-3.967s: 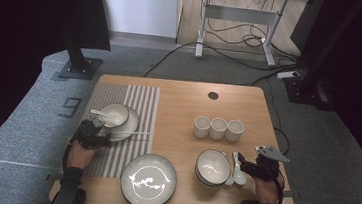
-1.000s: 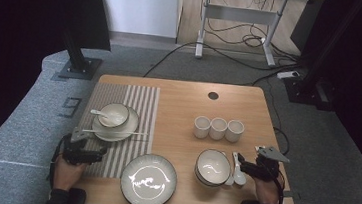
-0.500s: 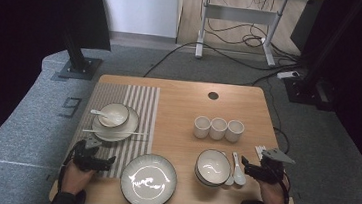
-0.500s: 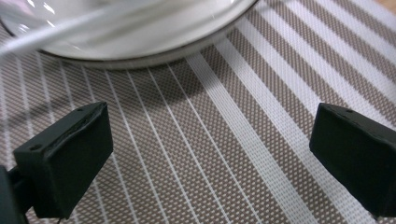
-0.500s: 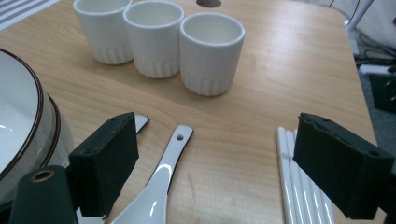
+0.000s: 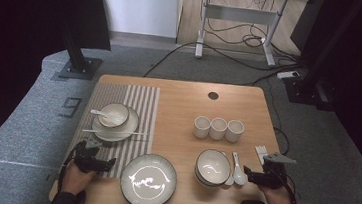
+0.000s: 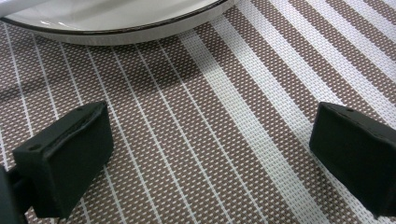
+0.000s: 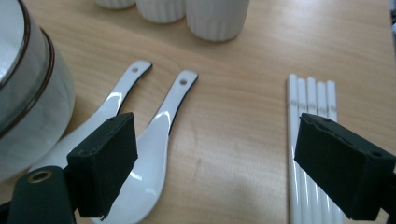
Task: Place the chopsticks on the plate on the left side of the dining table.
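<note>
High view: a wooden table (image 6: 184, 102) seen from above, w/ a striped placemat (image 6: 140, 108) on its left half. The left gripper (image 6: 105, 163) sits at lower left of the frame over the mat's near edge, just left of a large plate (image 6: 149, 180) at bottom centre. In the left gripper view its jaws stand wide apart, holding nothing – only mat weave between them, plate rim across the top of the frame.

The right gripper (image 6: 248, 175) is at lower right, jaws also spread and empty. Two white spoons (image 8: 154, 126) lie side by side just right of a stacked bowl (image 6: 212, 167); in the right gripper view one jaw hangs over the nearer spoon, the other over a row of white chopsticks (image 8: 310, 135) at right.

Three cups (image 6: 218, 128) stand in a row right of centre. Upper left on the mat – a small bowl (image 6: 113, 115) on a saucer, spoon inside.
</note>
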Tool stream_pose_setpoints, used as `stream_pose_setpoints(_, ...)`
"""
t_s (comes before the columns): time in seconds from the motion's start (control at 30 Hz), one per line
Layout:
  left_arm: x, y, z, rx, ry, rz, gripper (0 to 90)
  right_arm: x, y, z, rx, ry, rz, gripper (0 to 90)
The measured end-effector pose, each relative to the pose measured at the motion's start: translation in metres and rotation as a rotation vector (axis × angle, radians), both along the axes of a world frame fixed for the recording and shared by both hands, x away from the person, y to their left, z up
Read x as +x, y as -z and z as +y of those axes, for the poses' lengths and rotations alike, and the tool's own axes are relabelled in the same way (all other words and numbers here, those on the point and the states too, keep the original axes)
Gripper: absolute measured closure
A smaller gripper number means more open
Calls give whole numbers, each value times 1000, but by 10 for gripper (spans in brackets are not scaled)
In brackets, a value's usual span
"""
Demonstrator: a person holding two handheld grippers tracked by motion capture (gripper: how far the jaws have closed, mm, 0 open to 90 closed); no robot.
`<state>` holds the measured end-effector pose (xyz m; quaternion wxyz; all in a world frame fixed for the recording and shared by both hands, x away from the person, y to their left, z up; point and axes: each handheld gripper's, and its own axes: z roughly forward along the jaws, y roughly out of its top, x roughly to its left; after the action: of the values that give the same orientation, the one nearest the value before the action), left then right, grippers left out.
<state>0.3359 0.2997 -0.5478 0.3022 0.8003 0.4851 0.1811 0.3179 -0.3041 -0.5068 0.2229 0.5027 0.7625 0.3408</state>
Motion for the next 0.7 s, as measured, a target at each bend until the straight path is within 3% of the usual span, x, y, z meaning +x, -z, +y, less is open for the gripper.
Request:
stream_pose_setpoints(0.13, 0, 0, 0, -2, 0, -4, 0, -2, 2, -4, -28, 4, 42, 160)
stream_pose_setpoints(0.47, 0, 0, 0, -3, 0, -5, 0, 2, 5, -21, -65, 69, 93, 585)
stream_pose_setpoints(0.7, 0, 0, 0, -2, 0, -4, 0, 9, 14, -29, -103, 91, 121, 686)
